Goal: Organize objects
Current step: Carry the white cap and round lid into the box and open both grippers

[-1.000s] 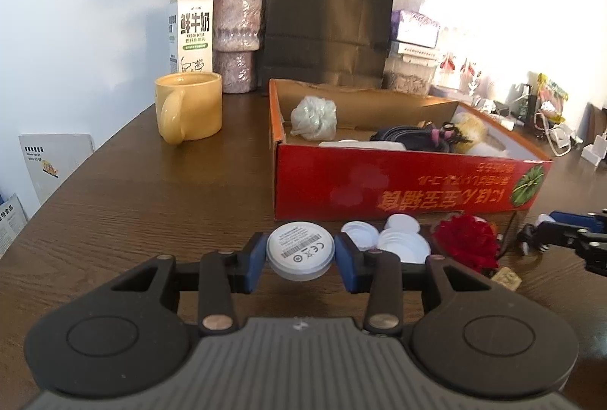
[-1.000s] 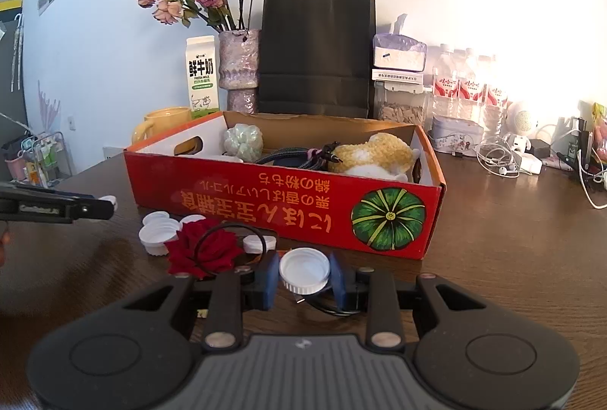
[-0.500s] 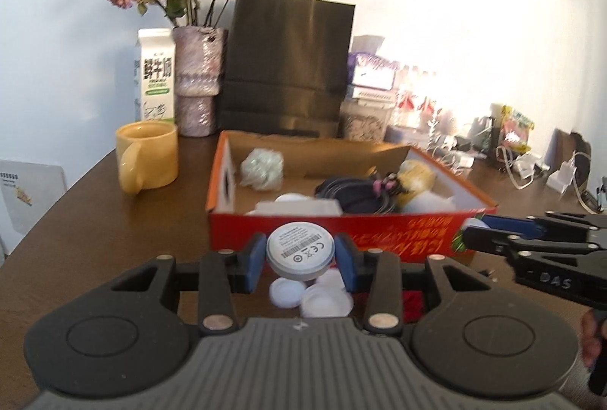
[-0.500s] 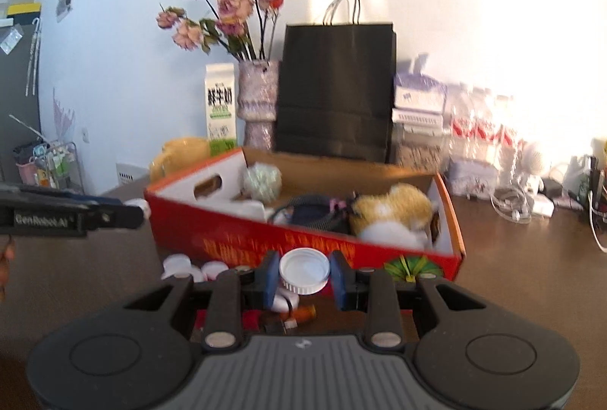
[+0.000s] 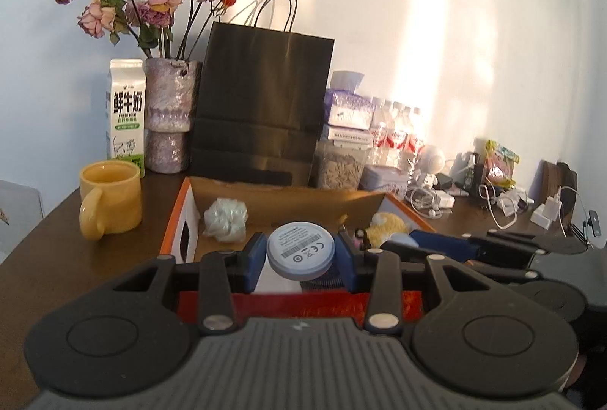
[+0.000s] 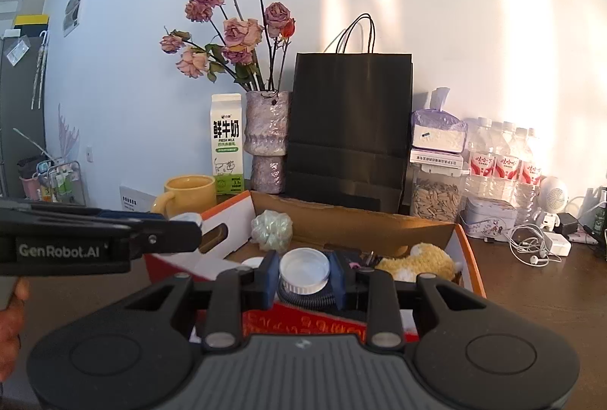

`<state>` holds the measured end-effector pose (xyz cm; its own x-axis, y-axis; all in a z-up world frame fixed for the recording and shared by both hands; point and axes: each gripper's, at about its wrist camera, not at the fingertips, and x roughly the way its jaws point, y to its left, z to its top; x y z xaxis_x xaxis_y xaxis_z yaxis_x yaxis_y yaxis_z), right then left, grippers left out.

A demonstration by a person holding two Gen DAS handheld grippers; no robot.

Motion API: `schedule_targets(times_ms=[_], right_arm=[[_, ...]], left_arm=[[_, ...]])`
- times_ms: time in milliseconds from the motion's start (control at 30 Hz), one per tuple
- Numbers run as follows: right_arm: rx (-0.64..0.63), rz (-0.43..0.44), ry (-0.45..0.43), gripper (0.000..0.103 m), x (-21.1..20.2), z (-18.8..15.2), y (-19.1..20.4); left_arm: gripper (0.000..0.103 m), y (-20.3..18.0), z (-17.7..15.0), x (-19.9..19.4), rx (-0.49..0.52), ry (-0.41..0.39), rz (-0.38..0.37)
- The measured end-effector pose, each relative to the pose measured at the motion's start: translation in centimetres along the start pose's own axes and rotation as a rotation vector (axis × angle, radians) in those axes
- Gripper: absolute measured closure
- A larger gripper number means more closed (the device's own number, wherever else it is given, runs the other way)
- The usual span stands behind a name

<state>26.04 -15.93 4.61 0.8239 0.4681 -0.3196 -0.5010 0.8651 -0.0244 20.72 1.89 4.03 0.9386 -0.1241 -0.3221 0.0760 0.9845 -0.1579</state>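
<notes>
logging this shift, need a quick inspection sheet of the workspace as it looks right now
Surface: dark brown wooden table, crowded along the wall.
Job's things: open red cardboard box holding a pale mesh ball and a yellow plush toy; round white labelled disc; white ribbed plastic cap.
Clutter: yellow ceramic mug, milk carton, vase of dried pink roses, black paper bag, water bottles.
Grippers: left hand-held gripper shut on the disc, right hand-held gripper shut on the cap, both above the box.
Cables: white earphones and chargers at the table's right.
Surroundings: white sunlit wall.
</notes>
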Motion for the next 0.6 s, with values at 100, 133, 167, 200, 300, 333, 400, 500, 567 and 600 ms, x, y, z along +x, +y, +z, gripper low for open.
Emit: schedule_targets(times_ms=[100, 133, 167, 200, 300, 333, 400, 500, 567, 600], right_arm=[[0.003, -0.001, -0.001, 0.075, 1.3, 0.6, -0.3], [0.002, -0.002, -0.002, 0.075, 1.7, 0.8, -0.4], [0.001, -0.003, -0.002, 0.075, 2.1, 1.0, -0.5], [-0.001, -0.004, -0.002, 0.075, 2.6, 1.3, -0.6], [-0.009, -0.01, -0.002, 0.075, 4.0, 1.8, -1.1], [-0.009, -0.012, -0.001, 0.075, 4.4, 2.0, -1.2], [-0.005, -0.014, 0.001, 0.075, 5.3, 2.4, -1.7], [-0.002, -0.016, 0.005, 0.075, 7.0, 2.6, -2.1], [0.004, -0.016, 0.005, 0.075, 7.9, 2.7, -2.4], [0.01, -0.014, 0.004, 0.075, 8.4, 2.6, -2.5]], left_arm=[[0.063, 0.0, 0.7, 1.0, -0.002, -0.011, 0.004], [0.063, 0.1, 1.0, 1.5, -0.002, -0.013, 0.004], [0.063, 0.1, 1.2, 2.0, -0.001, -0.014, 0.005], [0.063, 0.2, 1.5, 2.5, 0.002, -0.015, 0.006], [0.063, 0.5, 2.1, 4.1, 0.005, -0.012, 0.008], [0.063, 0.7, 2.3, 4.7, 0.003, -0.012, 0.009], [0.063, 1.0, 2.6, 5.7, -0.004, -0.011, 0.012], [0.063, 1.5, 2.9, 7.3, -0.023, -0.008, 0.014], [0.063, 1.6, 3.0, 8.4, -0.027, -0.008, 0.008], [0.063, 1.7, 3.1, 8.9, -0.022, -0.002, 0.009]])
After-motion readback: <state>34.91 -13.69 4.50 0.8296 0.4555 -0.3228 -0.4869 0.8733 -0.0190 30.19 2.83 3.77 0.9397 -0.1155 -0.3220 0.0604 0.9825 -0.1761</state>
